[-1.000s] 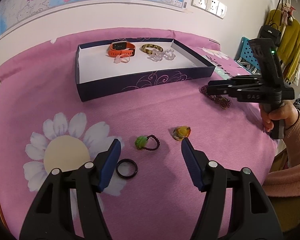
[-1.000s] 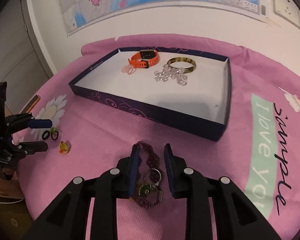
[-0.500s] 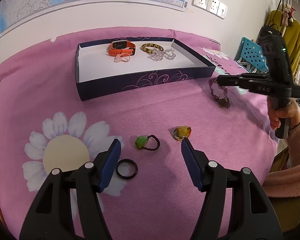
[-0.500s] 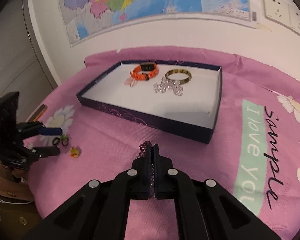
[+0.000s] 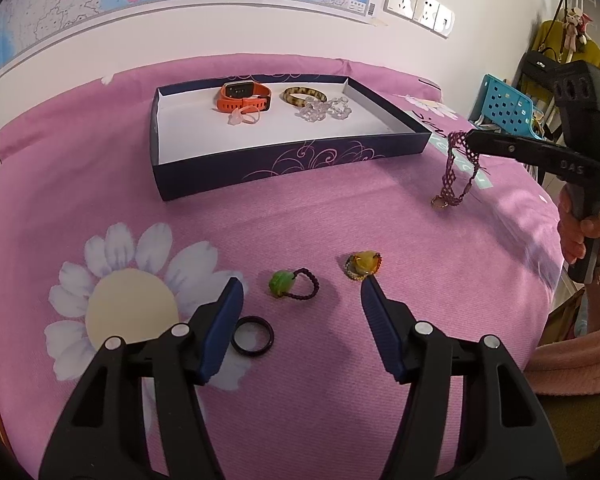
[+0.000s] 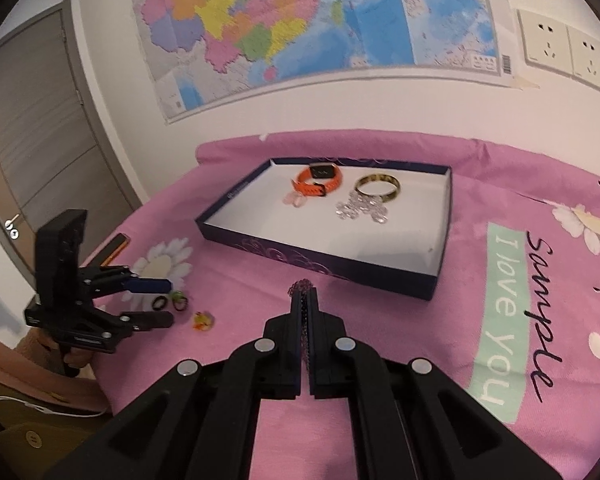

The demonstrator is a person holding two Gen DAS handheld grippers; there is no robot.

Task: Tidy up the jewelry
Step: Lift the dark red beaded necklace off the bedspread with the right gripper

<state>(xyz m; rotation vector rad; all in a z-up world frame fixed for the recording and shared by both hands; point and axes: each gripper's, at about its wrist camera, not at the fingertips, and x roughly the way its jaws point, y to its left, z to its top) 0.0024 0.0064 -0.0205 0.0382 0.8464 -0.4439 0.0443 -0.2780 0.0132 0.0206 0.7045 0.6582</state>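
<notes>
Jewelry half sorted: a watch (image 5: 242, 96), bangle (image 5: 302, 95) and clear beads (image 5: 324, 109) lie in the far tray (image 5: 284, 160). The right gripper (image 6: 305, 306), clamped on a purple chain (image 5: 456, 176), dangles it near the tray; its pendant perhaps grazes the cloth. The left gripper (image 5: 300, 300) waits, fingers apart, over three rings (image 5: 296, 284).

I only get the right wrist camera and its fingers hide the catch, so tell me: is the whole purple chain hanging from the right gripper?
Observer: Yes. In the left wrist view the purple chain hangs as a long loop from the shut right gripper.
Operator: Anything at its bottom end?
Observer: A small ring-shaped pendant, low over the pink cloth; whether they touch I cannot tell.
Operator: Is it over the box?
Observer: No, it hangs outside the box, beyond its near right corner.
</notes>
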